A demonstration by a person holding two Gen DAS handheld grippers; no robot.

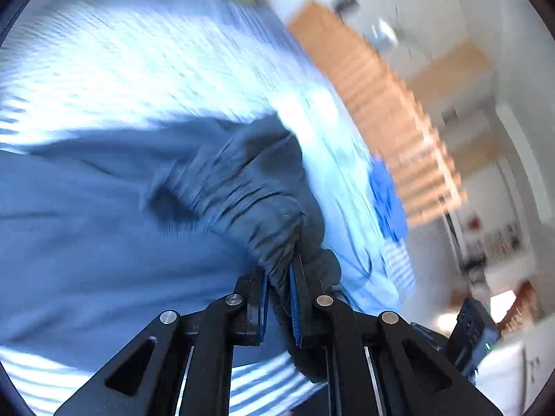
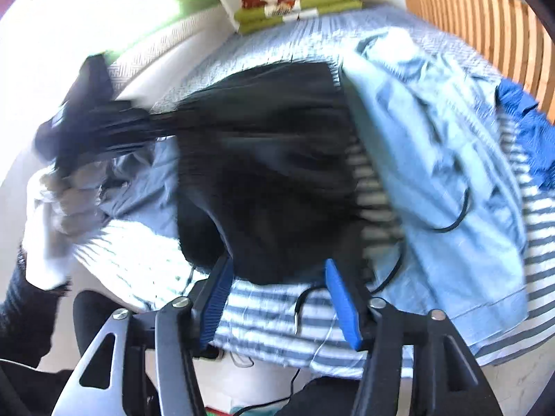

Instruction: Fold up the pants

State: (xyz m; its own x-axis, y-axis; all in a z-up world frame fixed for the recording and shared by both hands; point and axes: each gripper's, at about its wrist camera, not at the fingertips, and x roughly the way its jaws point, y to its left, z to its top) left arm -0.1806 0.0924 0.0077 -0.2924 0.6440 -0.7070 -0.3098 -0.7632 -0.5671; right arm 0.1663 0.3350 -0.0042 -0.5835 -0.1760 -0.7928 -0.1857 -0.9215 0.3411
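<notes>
Nearest in the left wrist view, the left hand-held gripper has its blue pads pressed together on a gathered, elastic edge of the dark pants. The cloth bunches up from that pinch and spreads away to the left over the striped bed cover.

In the right wrist view, the right hand-held gripper has its two blue pads spread wide, with nothing between them. The pants hang just beyond its tips, blurred and stretched toward the left, where a gloved hand is seen.

Right of the pants a light blue garment lies on the bed. Farther off, folded green and red cloths sit at the far end, and a wooden slatted rail stands far right.
</notes>
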